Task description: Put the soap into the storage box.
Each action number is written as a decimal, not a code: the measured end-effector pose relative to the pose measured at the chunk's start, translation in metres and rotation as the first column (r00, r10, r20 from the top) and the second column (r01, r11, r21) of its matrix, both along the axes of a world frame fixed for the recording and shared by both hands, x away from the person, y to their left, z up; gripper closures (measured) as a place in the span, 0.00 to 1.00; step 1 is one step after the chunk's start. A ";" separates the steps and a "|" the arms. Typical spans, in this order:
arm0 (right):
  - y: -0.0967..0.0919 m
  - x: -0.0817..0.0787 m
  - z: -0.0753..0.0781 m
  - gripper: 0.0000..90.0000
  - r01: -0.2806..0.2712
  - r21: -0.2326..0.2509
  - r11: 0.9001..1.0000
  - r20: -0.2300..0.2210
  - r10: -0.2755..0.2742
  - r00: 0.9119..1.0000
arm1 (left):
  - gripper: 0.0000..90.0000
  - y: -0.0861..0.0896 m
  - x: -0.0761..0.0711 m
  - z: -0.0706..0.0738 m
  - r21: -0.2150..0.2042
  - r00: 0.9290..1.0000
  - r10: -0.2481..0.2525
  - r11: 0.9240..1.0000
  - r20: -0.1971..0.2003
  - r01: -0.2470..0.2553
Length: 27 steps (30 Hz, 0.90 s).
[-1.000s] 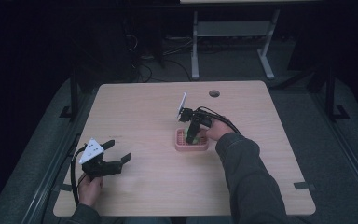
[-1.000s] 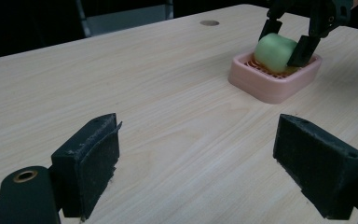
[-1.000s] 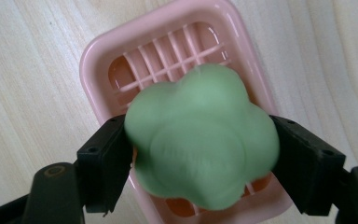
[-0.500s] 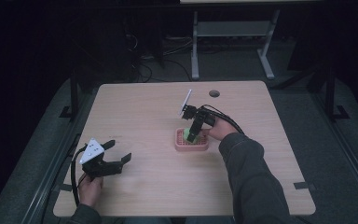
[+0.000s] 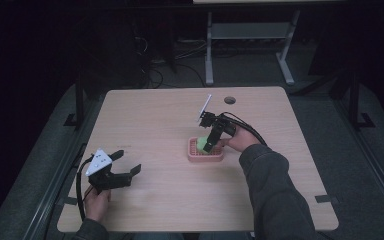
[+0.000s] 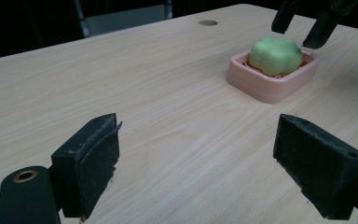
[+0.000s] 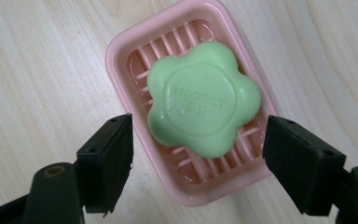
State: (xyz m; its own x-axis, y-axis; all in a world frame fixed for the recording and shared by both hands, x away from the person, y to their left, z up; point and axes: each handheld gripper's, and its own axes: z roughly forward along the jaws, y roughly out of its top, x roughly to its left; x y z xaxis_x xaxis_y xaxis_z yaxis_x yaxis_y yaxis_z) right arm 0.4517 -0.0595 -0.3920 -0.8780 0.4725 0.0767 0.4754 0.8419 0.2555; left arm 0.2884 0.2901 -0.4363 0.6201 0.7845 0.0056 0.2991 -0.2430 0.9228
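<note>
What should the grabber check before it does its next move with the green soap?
1. Soap sits flat in the pink dish: ok.
2. Right gripper jaws are open wide, one on each side of the soap: ok.
3. Jaws are free of the soap, not touching it: ok, by the left gripper view.
4. Dish stands level on the table: ok.
5. Left gripper is open and well away from the dish: ok.
6. Whether the soap is slippery: cannot tell.

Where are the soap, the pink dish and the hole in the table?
soap (image 7: 204, 98), right gripper view, stamped top.
dish (image 7: 121, 51), right gripper view, rim.
hole (image 5: 229, 100), high view, its middle.
</note>
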 end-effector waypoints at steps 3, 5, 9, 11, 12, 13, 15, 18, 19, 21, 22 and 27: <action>-0.003 -0.002 0.000 0.27 0.007 0.010 1.000 -0.003 -0.007 1.000 | 0.16 0.000 0.000 0.000 0.002 1.000 -0.001 1.000 0.001 0.001; -0.005 -0.002 0.001 0.27 0.001 0.002 1.000 0.000 -0.001 1.000 | 0.16 0.000 0.000 0.000 0.000 1.000 0.000 1.000 -0.001 0.000; -0.008 -0.004 0.004 0.27 0.007 0.014 1.000 0.001 -0.007 1.000 | 0.16 0.000 0.000 0.000 0.002 1.000 -0.001 1.000 0.000 0.001; -0.009 -0.005 0.006 0.27 0.012 0.014 1.000 0.000 -0.012 1.000 | 0.16 0.000 0.000 0.000 0.001 1.000 -0.001 1.000 -0.001 0.001; -0.009 -0.006 0.006 0.27 0.012 0.014 1.000 0.005 -0.012 1.000 | 0.16 0.000 -0.001 0.000 0.002 1.000 -0.002 1.000 -0.002 0.002; -0.010 -0.007 0.007 0.27 0.014 0.017 1.000 0.002 -0.014 1.000 | 0.16 -0.001 -0.001 0.000 0.001 1.000 -0.002 1.000 -0.001 0.002; -0.011 -0.009 0.006 0.27 0.012 0.023 1.000 0.006 -0.012 1.000 | 0.16 -0.001 0.000 0.000 0.002 1.000 -0.001 1.000 -0.001 0.001; -0.014 -0.012 0.005 0.27 0.018 0.022 1.000 0.001 -0.018 1.000 | 0.16 -0.001 0.000 0.000 0.006 1.000 -0.003 1.000 0.000 0.003; -0.015 -0.012 0.005 0.27 0.021 0.023 1.000 0.000 -0.021 1.000 | 0.16 -0.001 0.000 0.000 0.008 1.000 -0.004 1.000 0.001 0.004; -0.018 -0.014 0.004 0.27 0.026 0.026 0.999 -0.004 -0.026 1.000 | 0.16 -0.001 0.000 0.000 0.008 1.000 -0.004 1.000 0.000 0.004; -0.020 -0.014 0.004 0.27 0.029 0.027 0.999 -0.003 -0.029 1.000 | 0.16 -0.001 0.000 0.000 0.008 1.000 -0.004 1.000 0.001 0.004; -0.027 -0.018 0.004 0.26 0.038 0.017 0.999 -0.007 -0.038 0.999 | 0.16 -0.001 0.000 0.000 0.010 1.000 -0.004 1.000 0.000 0.004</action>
State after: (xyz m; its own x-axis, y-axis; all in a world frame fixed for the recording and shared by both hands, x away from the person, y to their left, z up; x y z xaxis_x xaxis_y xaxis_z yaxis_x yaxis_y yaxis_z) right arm 0.4336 -0.0862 -0.3878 -0.8587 0.5043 0.0910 0.5089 0.8185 0.2666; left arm 0.2883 0.2887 -0.4364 0.6230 0.7821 0.0134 0.2982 -0.2534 0.9203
